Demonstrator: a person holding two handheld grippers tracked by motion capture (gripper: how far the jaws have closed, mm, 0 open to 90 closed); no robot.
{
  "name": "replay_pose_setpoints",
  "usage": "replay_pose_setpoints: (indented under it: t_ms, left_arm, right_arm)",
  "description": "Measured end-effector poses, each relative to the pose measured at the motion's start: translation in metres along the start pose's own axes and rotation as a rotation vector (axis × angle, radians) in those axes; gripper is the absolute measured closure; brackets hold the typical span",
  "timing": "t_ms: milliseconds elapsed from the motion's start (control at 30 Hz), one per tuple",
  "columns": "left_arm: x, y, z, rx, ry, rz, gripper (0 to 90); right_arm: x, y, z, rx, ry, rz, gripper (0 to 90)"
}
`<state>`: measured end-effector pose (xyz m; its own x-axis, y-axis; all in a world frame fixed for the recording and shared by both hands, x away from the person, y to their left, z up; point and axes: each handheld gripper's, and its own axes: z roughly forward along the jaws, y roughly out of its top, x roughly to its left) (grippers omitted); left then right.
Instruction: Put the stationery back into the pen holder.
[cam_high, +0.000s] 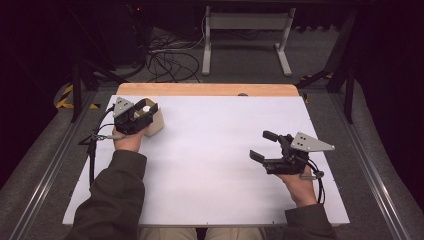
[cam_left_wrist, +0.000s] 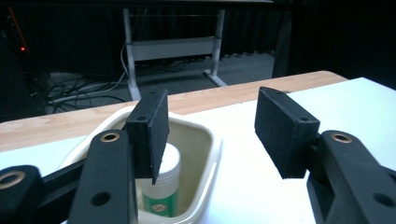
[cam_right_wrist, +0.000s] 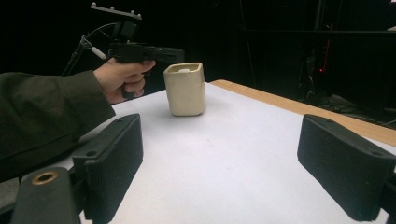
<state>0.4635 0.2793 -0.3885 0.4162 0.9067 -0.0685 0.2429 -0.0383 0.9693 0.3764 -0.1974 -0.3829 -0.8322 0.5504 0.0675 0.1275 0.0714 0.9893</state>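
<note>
White-topped table (cam_high: 210, 165) with wood far edge, cream cup (cam_high: 155, 122) upright near its far-left corner.

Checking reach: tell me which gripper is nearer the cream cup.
Left. The left gripper hangs right over the cream cup, one jaw inside its rim; the right gripper rests far across the table.

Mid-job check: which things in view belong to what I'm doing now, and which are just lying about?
In the job:
- cream cup, far left of the table
- white bottle with a green label, standing inside the cup
- left claw, open over the cup's rim
- right claw, open, holding nothing

Lying about:
- white table frame on the floor beyond
- cables on the floor
</note>
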Motion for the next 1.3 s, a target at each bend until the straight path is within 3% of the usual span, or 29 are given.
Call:
replay_pose_setpoints:
  t_ms: [533, 767, 1300]
  left_arm:
    - [-0.024, 0.01, -0.015, -0.039, -0.071, 0.022, 27.3]
    - [-0.035, 0.012, -0.023, -0.044, -0.104, 0.04, 22.9]
    - [-0.05, 0.008, -0.047, -0.079, -0.158, 0.029, 15.4]
  right_arm:
    - [0.0, 0.0, 0.0, 0.003, -0.006, -0.001, 15.0]
    - [0.0, 0.0, -0.001, 0.003, -0.009, -0.002, 15.0]
    - [0.0, 0.0, -0.001, 0.003, -0.013, -0.002, 15.0]
